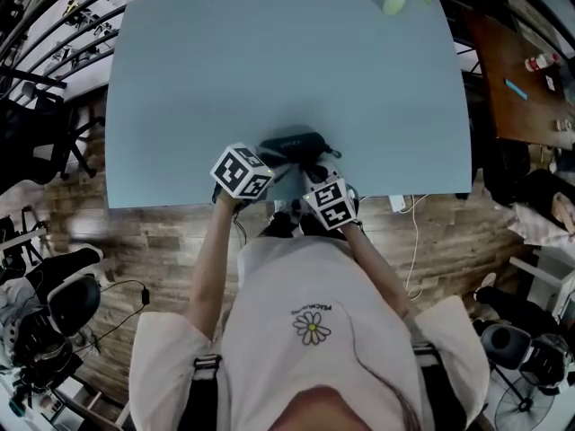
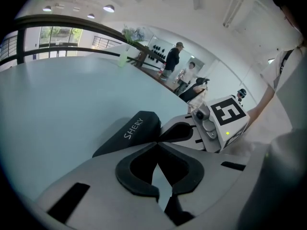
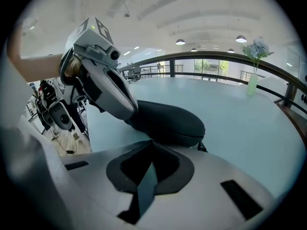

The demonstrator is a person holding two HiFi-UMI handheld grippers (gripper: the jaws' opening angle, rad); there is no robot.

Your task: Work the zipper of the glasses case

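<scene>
Left gripper [image 2: 156, 143] and right gripper [image 3: 152, 143], two in all, each pressed together, at one glasses case [image 1: 295, 143].

The glasses case [image 1: 296, 145] looks matt cloth, the table [image 1: 287, 61] smooth.

The glasses case [image 1: 292, 144] lies on the surface [image 1: 287, 70] near the middle of its front edge, just before the person [image 1: 310, 330]. The left gripper [image 2: 157, 142] comes to the case from the left and meets its left end, and the right gripper [image 3: 152, 143] stands at the near right side of the case with its tips at the case's lower edge, so both grippers are close beside each other. A vase [image 1: 395, 0] stands at the far right corner of the surface, well apart from the case, and another table [image 1: 521, 106] is further right, beyond the surface's right edge.
</scene>
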